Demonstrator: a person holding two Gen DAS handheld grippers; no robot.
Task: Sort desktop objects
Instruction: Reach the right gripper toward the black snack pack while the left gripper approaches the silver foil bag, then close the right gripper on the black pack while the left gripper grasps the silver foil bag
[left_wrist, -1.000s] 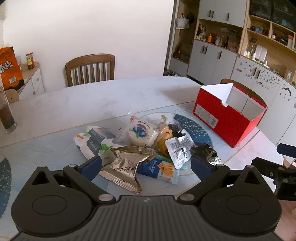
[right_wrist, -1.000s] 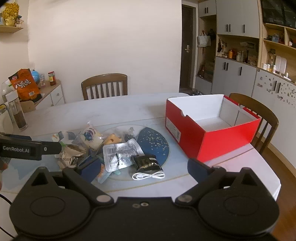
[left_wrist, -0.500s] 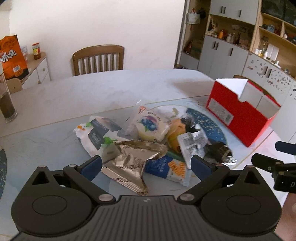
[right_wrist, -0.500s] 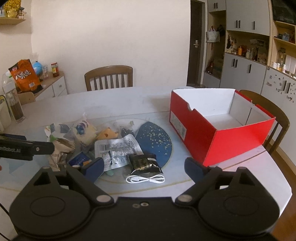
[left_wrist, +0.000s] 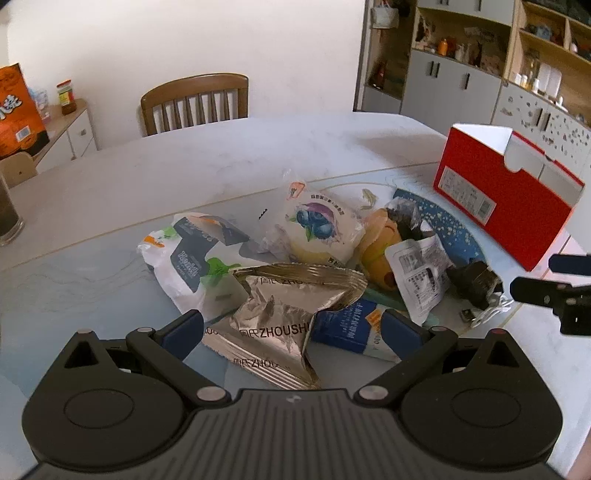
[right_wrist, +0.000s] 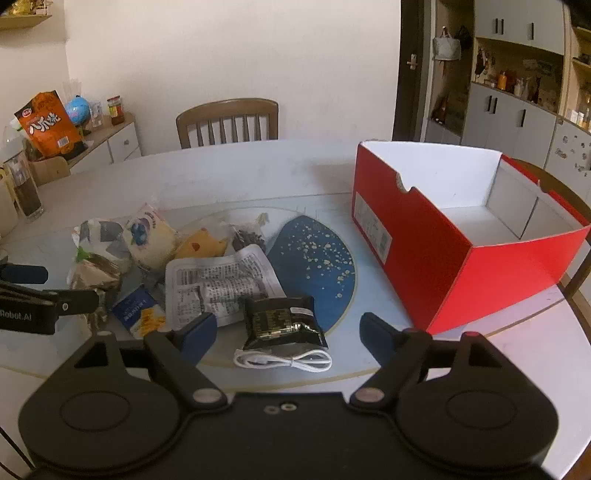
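Snack packets lie piled on the round table. In the left wrist view my left gripper (left_wrist: 293, 330) is open just above a crumpled silver packet (left_wrist: 280, 310), which lies between its fingers; a blue carton (left_wrist: 347, 325) sits by the right finger. In the right wrist view my right gripper (right_wrist: 288, 334) is open with its jaws closing. A black packet (right_wrist: 284, 321) and a coiled white cable (right_wrist: 284, 360) lie between its fingers, untouched. The open red box (right_wrist: 424, 251) stands empty to the right and also shows in the left wrist view as the red box (left_wrist: 498, 206).
A white printed pouch (right_wrist: 221, 280), a blueberry bun packet (left_wrist: 321, 225) and a white-and-grey bag (left_wrist: 184, 258) crowd the pile. A wooden chair (right_wrist: 227, 122) stands beyond the table, a glass (left_wrist: 7, 214) at far left, and cabinets (left_wrist: 461, 85) behind.
Both grippers have sunk and moved in on the pile. The right jaws have narrowed, and the black packet and cable now lie between them. The silver packet fills the left gripper's gap.
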